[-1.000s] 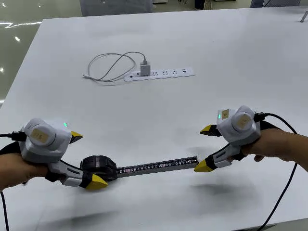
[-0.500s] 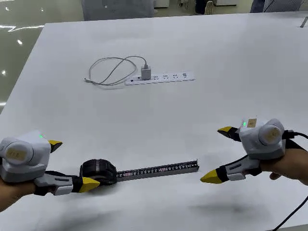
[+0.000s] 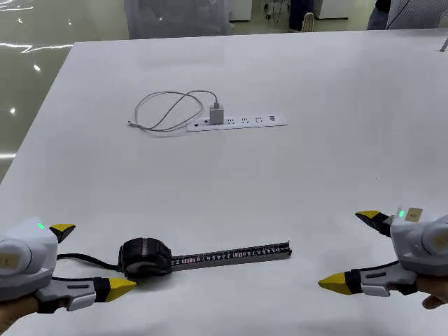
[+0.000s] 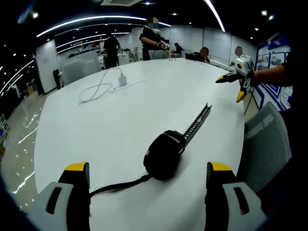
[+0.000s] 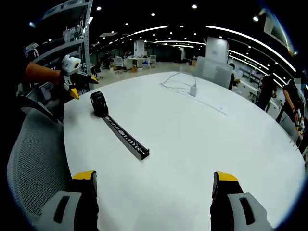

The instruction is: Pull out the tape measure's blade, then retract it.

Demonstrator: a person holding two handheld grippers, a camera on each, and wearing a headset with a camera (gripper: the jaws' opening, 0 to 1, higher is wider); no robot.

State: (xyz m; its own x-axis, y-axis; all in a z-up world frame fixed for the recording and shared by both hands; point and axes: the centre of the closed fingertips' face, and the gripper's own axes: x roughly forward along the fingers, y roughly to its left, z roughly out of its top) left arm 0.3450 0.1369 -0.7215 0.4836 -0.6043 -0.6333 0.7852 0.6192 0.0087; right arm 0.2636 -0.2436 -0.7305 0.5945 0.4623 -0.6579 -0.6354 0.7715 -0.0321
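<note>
A black tape measure [image 3: 145,255] lies on the white table [image 3: 280,161], its blade [image 3: 234,255] pulled out to the right and resting flat. My left gripper [image 3: 89,260] is open just left of the case, not touching it; in the left gripper view the tape measure [image 4: 164,152] sits ahead of the yellow-tipped jaws with its black strap [image 4: 118,185] trailing toward them. My right gripper [image 3: 351,249] is open, well right of the blade's end hook [image 3: 288,248]. In the right gripper view the blade [image 5: 126,138] lies ahead, apart from the jaws.
A white power strip [image 3: 238,122] with a plugged charger [image 3: 217,115] and a looped cable [image 3: 164,112] lies farther back on the table. The table's near edge is close to both grippers. A grey mesh chair [image 5: 33,154] stands beside the table, and people stand in the background.
Both grippers have let go and drawn outward: the left has backed off the case, the right has moved away from the blade tip. The tape measure stays extended on the table.
</note>
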